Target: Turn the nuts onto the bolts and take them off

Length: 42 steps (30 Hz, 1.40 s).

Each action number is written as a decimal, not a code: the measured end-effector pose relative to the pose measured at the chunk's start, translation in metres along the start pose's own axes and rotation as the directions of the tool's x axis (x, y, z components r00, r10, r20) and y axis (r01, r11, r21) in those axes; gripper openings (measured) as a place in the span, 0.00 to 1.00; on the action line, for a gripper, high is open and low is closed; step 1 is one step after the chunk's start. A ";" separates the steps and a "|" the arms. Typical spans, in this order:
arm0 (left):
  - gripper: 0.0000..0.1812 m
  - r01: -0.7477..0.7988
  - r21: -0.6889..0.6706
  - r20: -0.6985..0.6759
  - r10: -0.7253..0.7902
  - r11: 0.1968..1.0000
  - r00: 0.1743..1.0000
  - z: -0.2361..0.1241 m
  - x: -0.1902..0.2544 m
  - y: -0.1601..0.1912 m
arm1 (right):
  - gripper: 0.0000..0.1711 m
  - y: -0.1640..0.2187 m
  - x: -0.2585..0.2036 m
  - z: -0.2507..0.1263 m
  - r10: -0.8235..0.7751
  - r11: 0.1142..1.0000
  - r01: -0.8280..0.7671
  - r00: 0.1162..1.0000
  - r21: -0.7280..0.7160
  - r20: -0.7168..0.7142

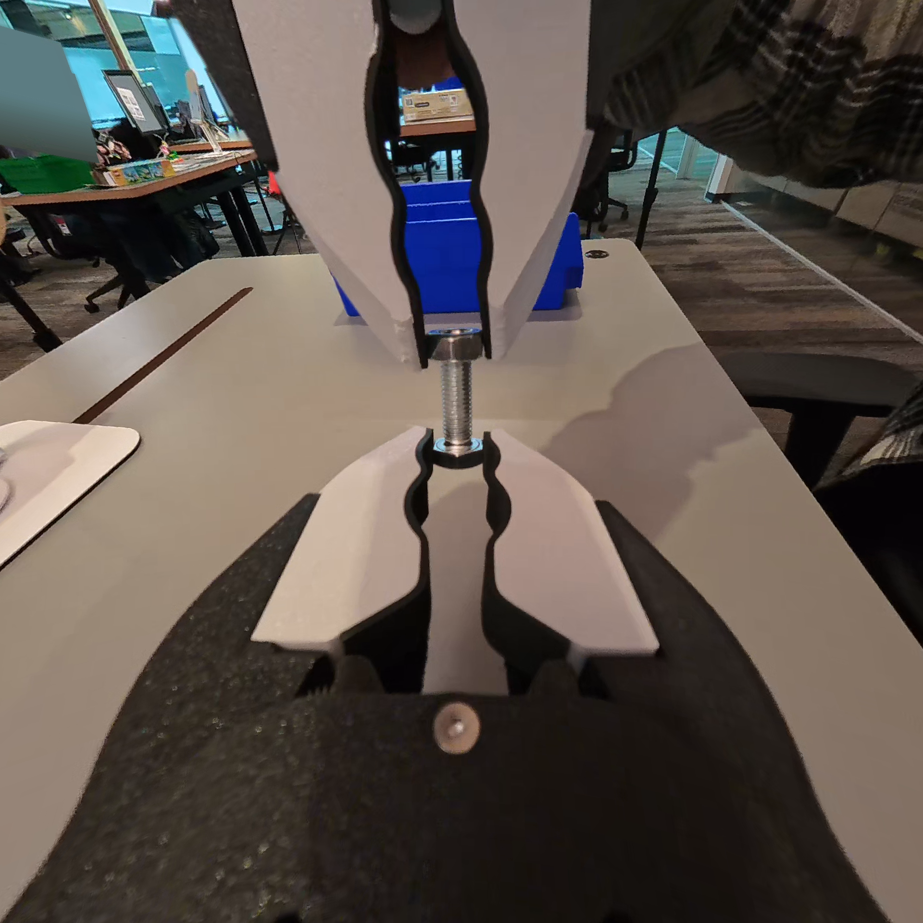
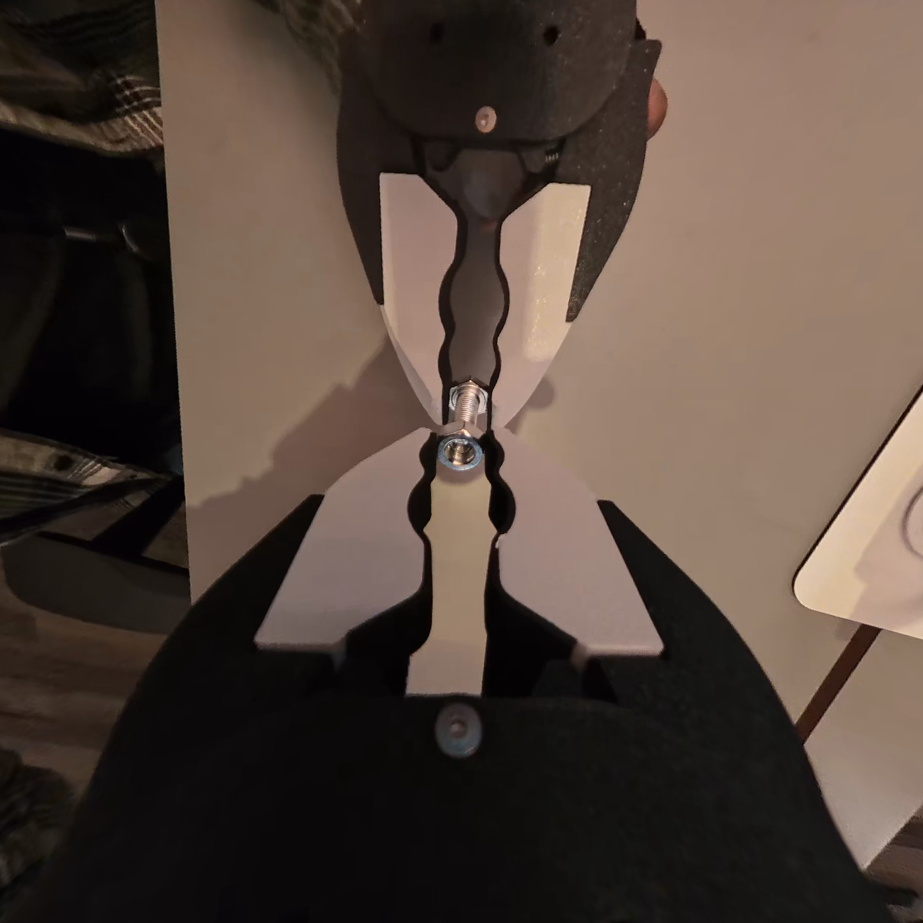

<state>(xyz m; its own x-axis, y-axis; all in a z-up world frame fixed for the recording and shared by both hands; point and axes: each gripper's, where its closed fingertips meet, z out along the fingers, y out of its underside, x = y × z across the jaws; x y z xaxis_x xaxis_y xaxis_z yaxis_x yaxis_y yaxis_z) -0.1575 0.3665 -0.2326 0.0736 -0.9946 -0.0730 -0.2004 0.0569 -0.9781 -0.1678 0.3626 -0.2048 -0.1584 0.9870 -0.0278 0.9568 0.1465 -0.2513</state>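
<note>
A silver bolt (image 1: 455, 404) hangs in the air above the white table (image 1: 210, 359), between my two grippers. My left gripper (image 1: 457, 449) is shut on the nut (image 1: 457, 446), which sits at the near end of the bolt's thread. My right gripper (image 1: 454, 349) comes in from above and is shut on the bolt's hex head (image 1: 455, 347). In the right wrist view my right gripper (image 2: 459, 449) grips the bolt head (image 2: 459, 455) end on. The left gripper (image 2: 468, 399) beyond it holds the nut (image 2: 468, 398) on the thread.
A blue bin (image 1: 449, 249) stands on the table behind the grippers. A white board with rounded corners (image 1: 60, 474) lies at the left, also in the right wrist view (image 2: 859, 524). A dark chair (image 1: 824, 394) stands at the table's right edge. A plaid sleeve (image 1: 799, 90) is at the upper right. Less than 4 cm separates the two grippers' tips.
</note>
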 end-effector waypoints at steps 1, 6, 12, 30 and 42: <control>0.10 0.004 0.005 0.000 -0.004 1.000 1.000 0.000 0.000 0.000 | 0.10 0.000 0.000 0.000 0.002 1.000 -0.002 1.000 0.003 -0.001; 0.10 0.021 0.028 -0.010 -0.020 0.999 1.000 -0.001 0.000 -0.003 | 0.11 -0.002 0.001 -0.003 -0.017 1.000 0.017 1.000 0.011 -0.004; 0.10 0.048 0.082 -0.031 -0.045 0.995 0.998 -0.006 0.000 -0.011 | 0.23 -0.003 0.004 -0.007 -0.036 0.999 0.038 0.999 0.034 -0.040; 0.10 0.141 0.273 -0.099 -0.118 0.951 0.988 -0.019 -0.001 -0.034 | 0.62 -0.045 -0.012 -0.044 0.197 0.383 0.028 0.974 0.924 -0.111; 0.10 0.142 0.282 -0.079 -0.125 0.949 0.989 -0.021 -0.003 -0.036 | 0.64 -0.053 -0.030 -0.024 0.157 0.466 0.036 0.980 0.884 -0.123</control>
<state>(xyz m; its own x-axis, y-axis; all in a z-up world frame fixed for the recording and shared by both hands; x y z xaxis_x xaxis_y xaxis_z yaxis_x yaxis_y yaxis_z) -0.1711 0.3655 -0.1928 0.0210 -0.9976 0.0654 0.0961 -0.0631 -0.9934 -0.2078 0.3270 -0.1672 0.0246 0.9983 0.0525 0.2247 0.0457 -0.9733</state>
